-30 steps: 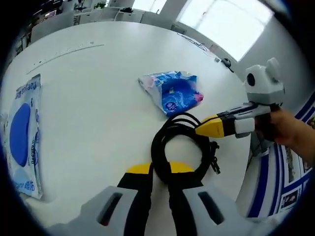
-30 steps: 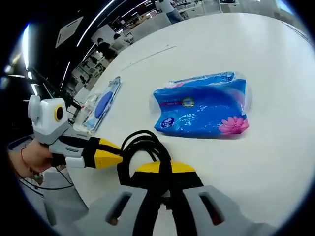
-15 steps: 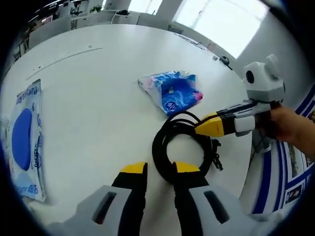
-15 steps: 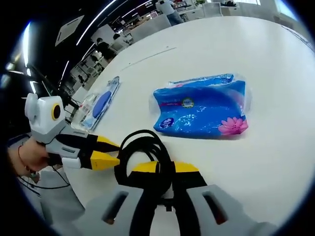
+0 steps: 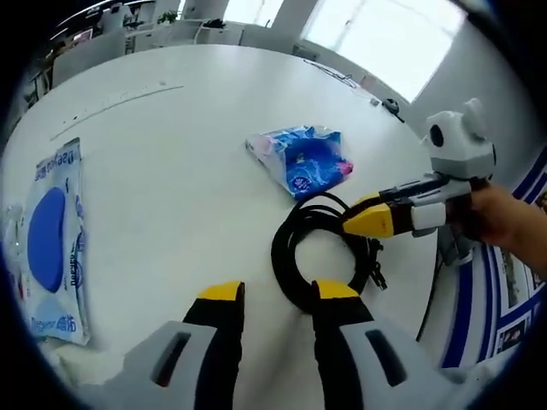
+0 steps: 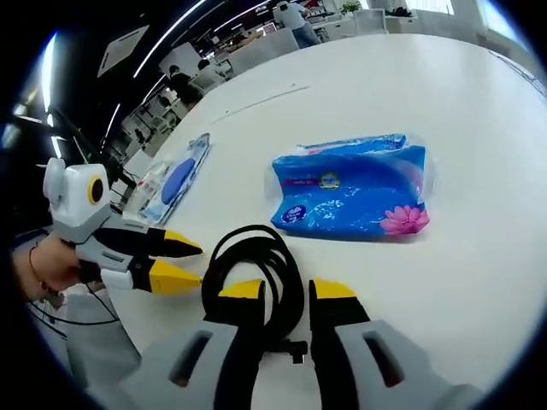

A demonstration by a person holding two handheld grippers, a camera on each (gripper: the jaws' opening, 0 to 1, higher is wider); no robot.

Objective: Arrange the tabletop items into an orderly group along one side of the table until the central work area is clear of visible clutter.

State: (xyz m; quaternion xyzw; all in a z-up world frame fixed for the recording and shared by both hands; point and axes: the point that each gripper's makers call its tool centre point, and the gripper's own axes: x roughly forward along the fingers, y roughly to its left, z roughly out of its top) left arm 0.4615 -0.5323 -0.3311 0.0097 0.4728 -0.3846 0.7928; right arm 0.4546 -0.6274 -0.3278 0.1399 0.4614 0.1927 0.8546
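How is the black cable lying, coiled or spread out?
Coiled. The cable lies in a round loop on the table, its strands bunched together, between the open left gripper and open right gripper.

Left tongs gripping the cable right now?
No. In the left gripper view the left tongs stand open, and the black cable lies on the table just off one tip, not clamped.

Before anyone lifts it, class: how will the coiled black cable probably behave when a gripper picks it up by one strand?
The black cable lies in loose loops with no tie visible, so it would probably sag and uncoil. Its plug end juts out free, so it may dangle or drag. On the smooth white table, a push likely slides it.
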